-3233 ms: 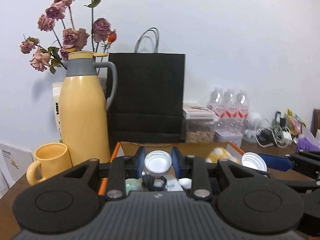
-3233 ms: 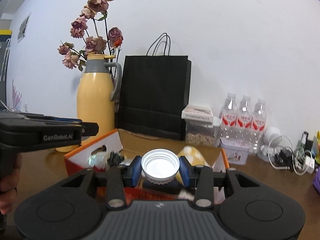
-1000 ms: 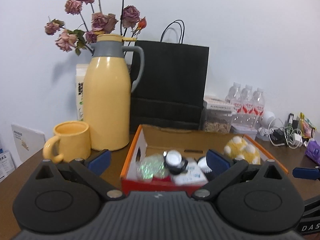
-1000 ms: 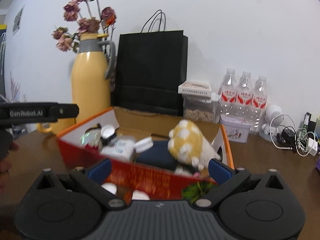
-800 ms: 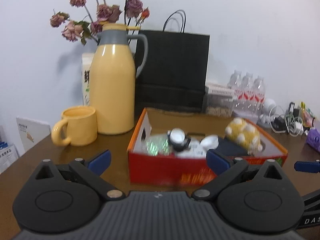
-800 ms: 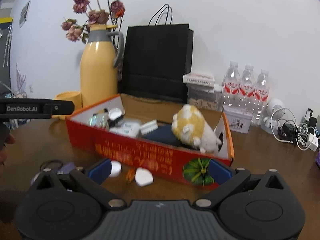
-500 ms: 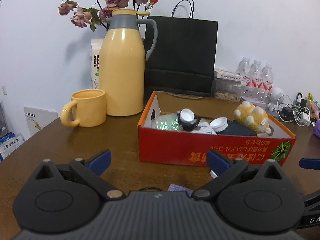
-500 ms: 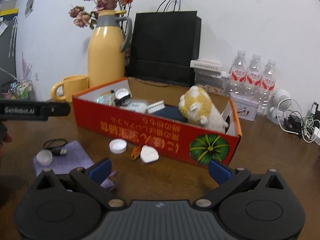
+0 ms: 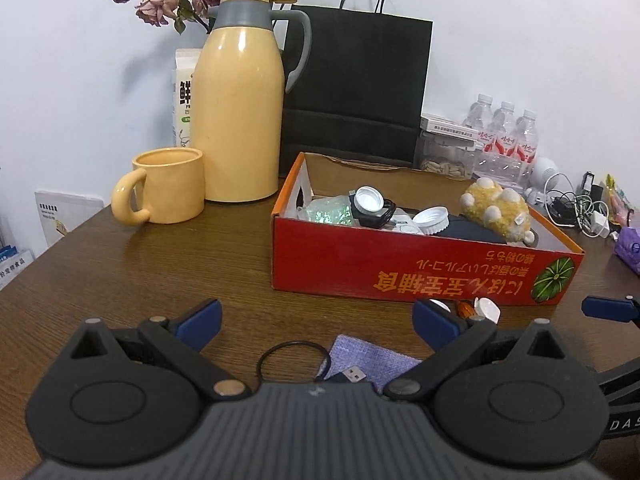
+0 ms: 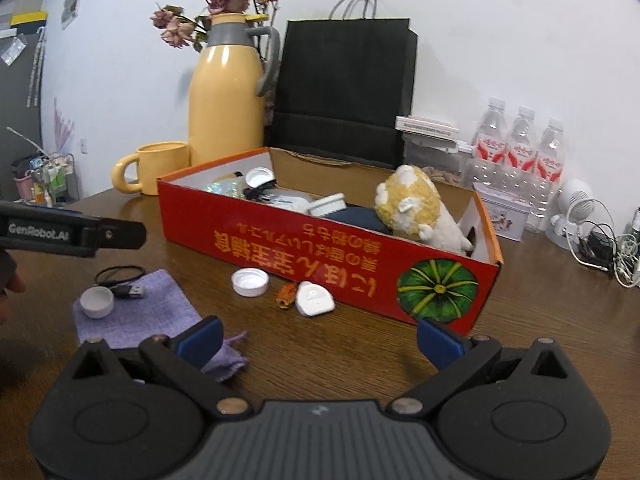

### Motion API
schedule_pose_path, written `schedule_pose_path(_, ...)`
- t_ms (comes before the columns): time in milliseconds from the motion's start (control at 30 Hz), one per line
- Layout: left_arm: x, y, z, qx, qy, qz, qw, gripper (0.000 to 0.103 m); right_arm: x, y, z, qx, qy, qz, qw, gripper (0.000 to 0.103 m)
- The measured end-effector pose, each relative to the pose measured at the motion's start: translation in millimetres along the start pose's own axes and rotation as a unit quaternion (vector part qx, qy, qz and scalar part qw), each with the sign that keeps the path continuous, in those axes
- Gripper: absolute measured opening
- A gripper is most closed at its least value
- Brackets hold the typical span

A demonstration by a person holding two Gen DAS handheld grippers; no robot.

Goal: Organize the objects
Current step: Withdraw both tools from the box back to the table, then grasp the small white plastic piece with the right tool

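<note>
Loose bits lie on the worktop just before the box (image 10: 328,256): two caps (image 10: 250,282), a white tag (image 10: 314,299), a cable (image 10: 120,280) and a limp cloth (image 10: 136,312). The caps look light and stiff; pinch across the rim. Left claw (image 9: 316,316) and right claw (image 10: 320,340) gape wide, empty, touching nothing.

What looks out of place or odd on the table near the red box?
The red cardboard box has its printed text upside down from this side. Outside it, a white bottle cap, a white rounded tag and a small orange piece lie loose on the brown wooden table.
</note>
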State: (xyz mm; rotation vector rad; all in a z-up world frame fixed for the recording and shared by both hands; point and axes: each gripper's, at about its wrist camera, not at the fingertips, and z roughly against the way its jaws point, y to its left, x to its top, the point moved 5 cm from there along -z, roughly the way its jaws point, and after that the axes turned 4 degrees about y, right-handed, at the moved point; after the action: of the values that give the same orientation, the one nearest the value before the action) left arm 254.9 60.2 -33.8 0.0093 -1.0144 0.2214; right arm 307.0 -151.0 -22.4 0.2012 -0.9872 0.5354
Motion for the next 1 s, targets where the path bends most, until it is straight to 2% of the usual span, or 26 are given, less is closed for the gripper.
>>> schedule_pose_path(200, 0.8, 16.1, -4.3, -0.001, 0.008, 0.000, 1.0000, 0.103, 0.5, 9.2, -6.8, -0.007, 0.012, 0.010, 1.000, 0.101)
schedule_pose_path(367, 1.1, 30.1, -7.9, -0.001, 0.017, 0.006, 0.9998, 0.103, 7.8, 15.2, -20.6, -0.008, 0.023, -0.008, 1.000, 0.077)
schedule_pose_path(433, 1.0, 33.9, -8.2, -0.001, 0.019, 0.008, 0.9998, 0.103, 11.5, 12.8, -29.0, -0.015, 0.028, -0.019, 0.999, 0.060)
schedule_pose_path(533, 1.2, 35.9, -6.7, -0.005, 0.018, 0.010, 0.9998, 0.103, 13.8, 4.8, -39.1, -0.028, 0.038, -0.035, 0.998, 0.048)
schedule_pose_path(667, 0.8, 32.2, -3.0, -0.012, 0.013, 0.004, 0.9998, 0.103, 16.8, -8.3, -47.9, -0.032, 0.043, -0.065, 0.996, 0.041)
schedule_pose_path(1000, -1.2, 29.0, -2.1, -0.015, 0.016, 0.000, 0.9998, 0.103, 18.2, -9.1, -62.8, -0.023, 0.064, -0.070, 0.995, 0.032)
